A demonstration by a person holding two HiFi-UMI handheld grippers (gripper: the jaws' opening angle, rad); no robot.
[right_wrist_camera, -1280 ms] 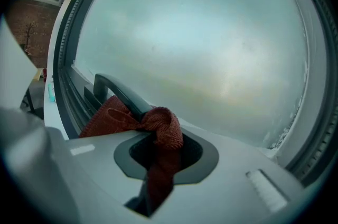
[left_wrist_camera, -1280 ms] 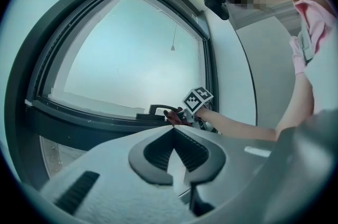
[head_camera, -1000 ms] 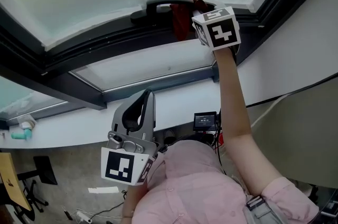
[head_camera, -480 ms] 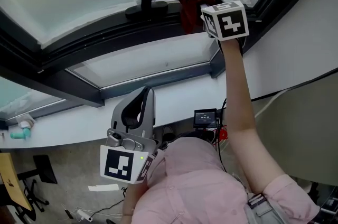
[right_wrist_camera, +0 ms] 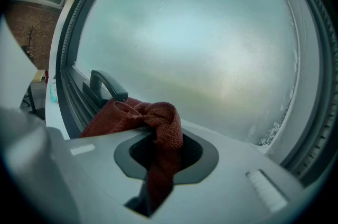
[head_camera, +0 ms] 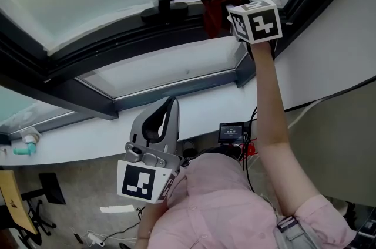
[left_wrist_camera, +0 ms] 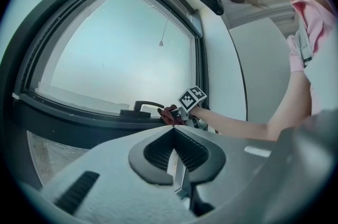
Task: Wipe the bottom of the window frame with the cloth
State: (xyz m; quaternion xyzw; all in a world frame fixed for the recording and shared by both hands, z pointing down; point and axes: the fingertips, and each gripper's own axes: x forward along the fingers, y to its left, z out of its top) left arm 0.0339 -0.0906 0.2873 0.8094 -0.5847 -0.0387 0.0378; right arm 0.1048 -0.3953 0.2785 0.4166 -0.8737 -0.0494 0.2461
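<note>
The right gripper [right_wrist_camera: 163, 151] had its fingers clamped on a red cloth [right_wrist_camera: 158, 122] at the window frame's [head_camera: 117, 45] bottom. The left gripper [left_wrist_camera: 177, 157] had its fingers together, empty. The cloth could snag on the nearby handle [head_camera: 176, 1].

In the head view the marker cube [head_camera: 255, 20] hides the jaws of my right gripper [right_wrist_camera: 165, 157] and part of the cloth [head_camera: 216, 10]. I can't read the small screen [head_camera: 230, 132]: too tiny. The window frame [head_camera: 117, 45] runs off both side edges.
</note>
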